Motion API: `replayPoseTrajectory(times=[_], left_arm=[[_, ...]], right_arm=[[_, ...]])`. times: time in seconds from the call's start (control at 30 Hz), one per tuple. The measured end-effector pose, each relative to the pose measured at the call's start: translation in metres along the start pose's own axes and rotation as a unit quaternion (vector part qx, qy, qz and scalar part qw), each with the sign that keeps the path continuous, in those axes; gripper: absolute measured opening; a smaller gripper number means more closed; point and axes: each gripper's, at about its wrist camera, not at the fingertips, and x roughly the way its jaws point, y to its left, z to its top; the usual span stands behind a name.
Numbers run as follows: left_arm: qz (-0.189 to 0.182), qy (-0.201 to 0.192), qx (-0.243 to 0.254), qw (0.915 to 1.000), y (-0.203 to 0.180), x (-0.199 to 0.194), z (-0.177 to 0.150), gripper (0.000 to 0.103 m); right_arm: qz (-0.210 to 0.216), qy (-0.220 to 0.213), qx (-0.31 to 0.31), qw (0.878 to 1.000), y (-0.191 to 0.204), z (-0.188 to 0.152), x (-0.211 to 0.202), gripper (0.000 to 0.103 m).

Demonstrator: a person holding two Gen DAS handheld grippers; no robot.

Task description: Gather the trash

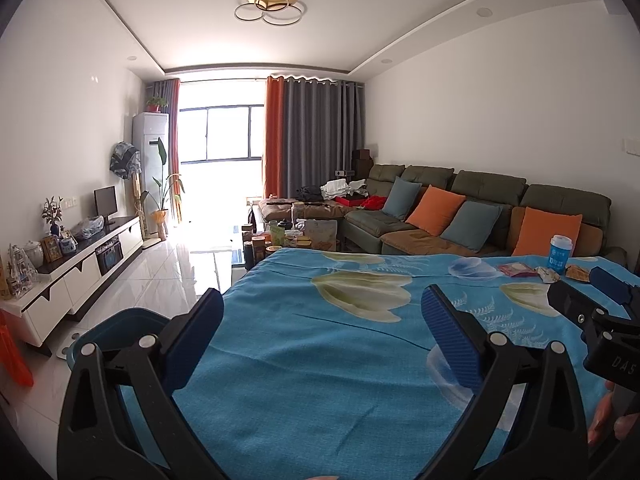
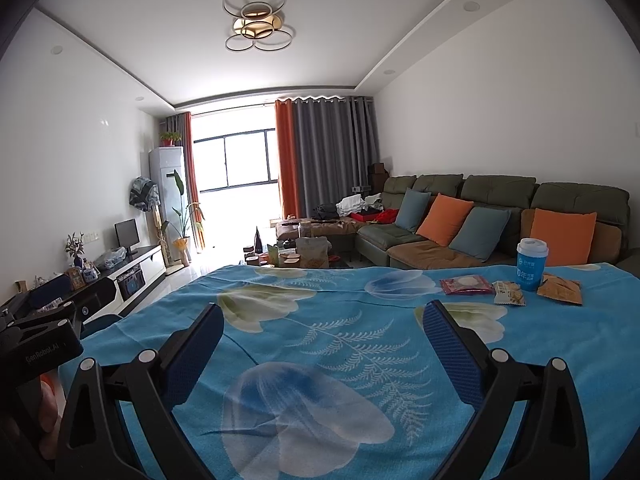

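Wrappers (image 2: 466, 285) and a blue cup (image 2: 531, 265) lie at right of frame on the floral surface (image 2: 320, 344), uncollected, while left tool (image 1: 322, 308) and right tool (image 2: 323, 326) hover spread, empty.

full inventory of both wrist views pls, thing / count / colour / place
cup: 1, blue with white lid, far right of the cloth
wrappers: 3, pink, pale, orange-brown; lying around the cup
cloth: 1, blue floral, covers the near surface
bin: 1, dark blue, on floor left of the cloth
sofa: 1, green and brown, right wall
cushions: 4, two orange, two blue-grey, on the sofa
coffee table: 1, cluttered, beyond the cloth
TV cabinet: 1, white with dark top, left wall
curtains: orange and grey, at the window
left gripper: open, empty, over the cloth
right gripper: open, empty, over the cloth
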Motion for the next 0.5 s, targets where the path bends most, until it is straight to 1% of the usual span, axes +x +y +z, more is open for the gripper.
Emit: replayPoseTrajectory(times=[0.5], left_arm=[[0.002, 0.000, 0.000, 1.0000, 0.0003, -0.0008, -0.0004, 0.097]], right_arm=[[-0.001, 0.003, 0.002, 1.000, -0.0004, 0.0004, 0.0011, 0.097]])
